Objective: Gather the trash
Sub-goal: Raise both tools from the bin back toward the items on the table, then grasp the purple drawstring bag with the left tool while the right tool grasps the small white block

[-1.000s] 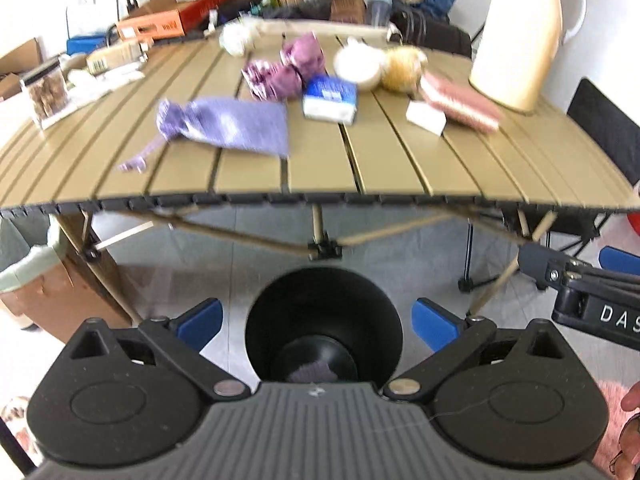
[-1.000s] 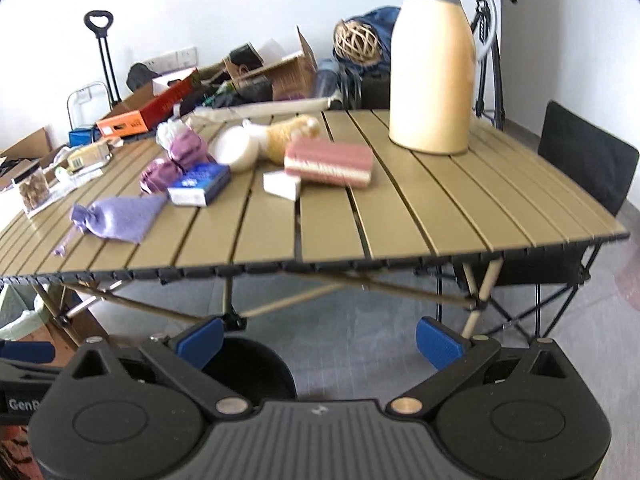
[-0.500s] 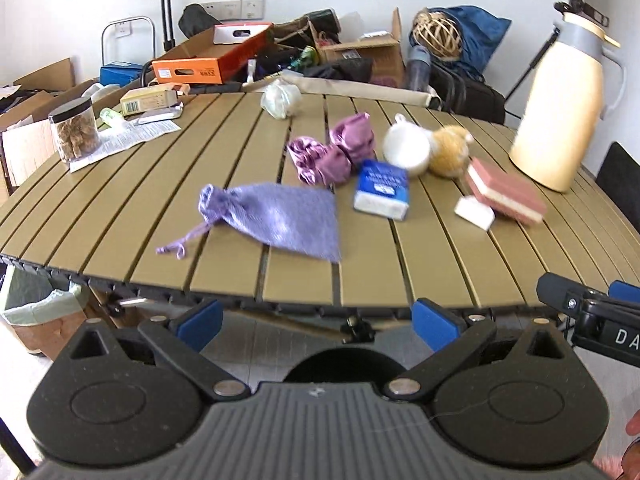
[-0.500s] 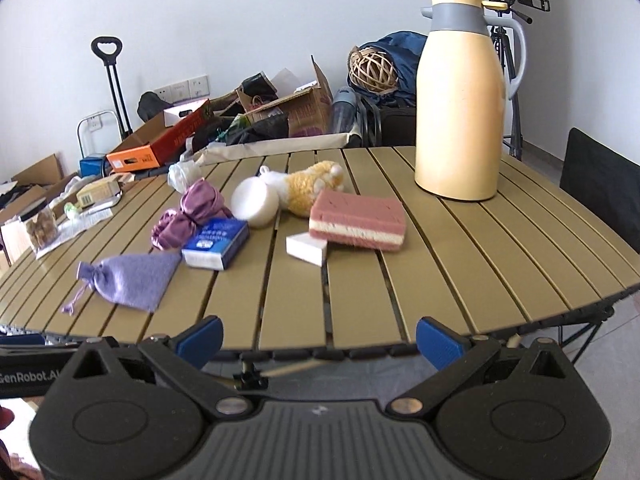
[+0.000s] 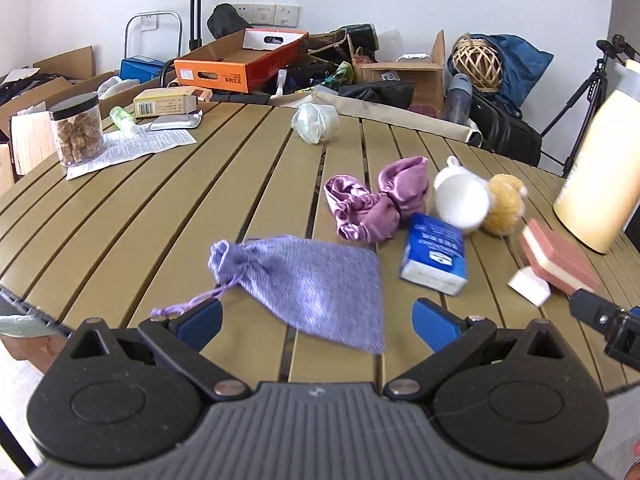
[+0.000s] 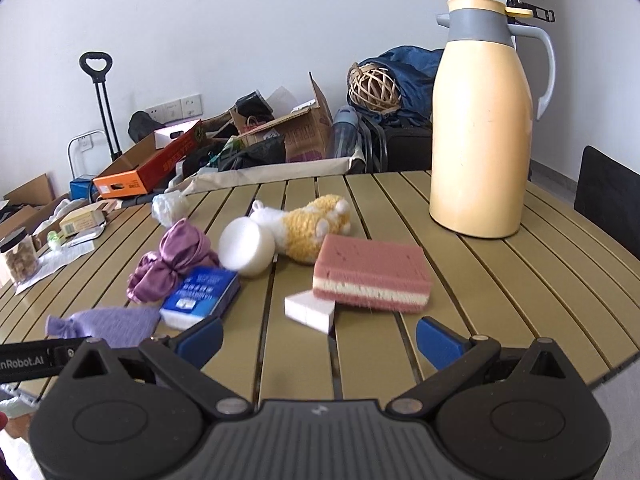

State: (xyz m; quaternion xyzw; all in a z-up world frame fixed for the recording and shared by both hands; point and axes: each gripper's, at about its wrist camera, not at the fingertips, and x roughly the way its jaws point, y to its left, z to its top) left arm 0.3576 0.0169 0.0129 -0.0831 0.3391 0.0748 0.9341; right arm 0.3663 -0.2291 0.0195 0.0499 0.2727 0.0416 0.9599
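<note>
**Two Open Grippers Over a Messy Table**

The left gripper [image 5: 316, 316] hung over the near edge of the tan slatted table [image 5: 132, 224]. Its two blue fingers were wide apart and held nothing. A soft purple cloth bag with a drawstring [image 5: 308, 284] lay flat on the table just in front of them, between the two fingers in the left wrist view.

Past the bag lay a shiny pink scrunched-up cloth [image 5: 372, 200]. Just beside it was a small blue and white tissue pack [image 5: 434, 260]. A white round cup [image 5: 462, 202] lay on its side, touching a fluffy yellow toy [image 5: 504, 204].

The right gripper [image 6: 318, 340] was also over the near edge of the table. Its blue fingers were wide apart and empty too. A little white block [image 6: 310, 310] sat just ahead of them, touching a pink and cream sponge [image 6: 372, 276]. A tall yellow jug with a grey top [image 6: 480, 128] stood upright farther back on the right.

A crumpled clear plastic bag [image 5: 314, 122] lay near the far edge.
</note>
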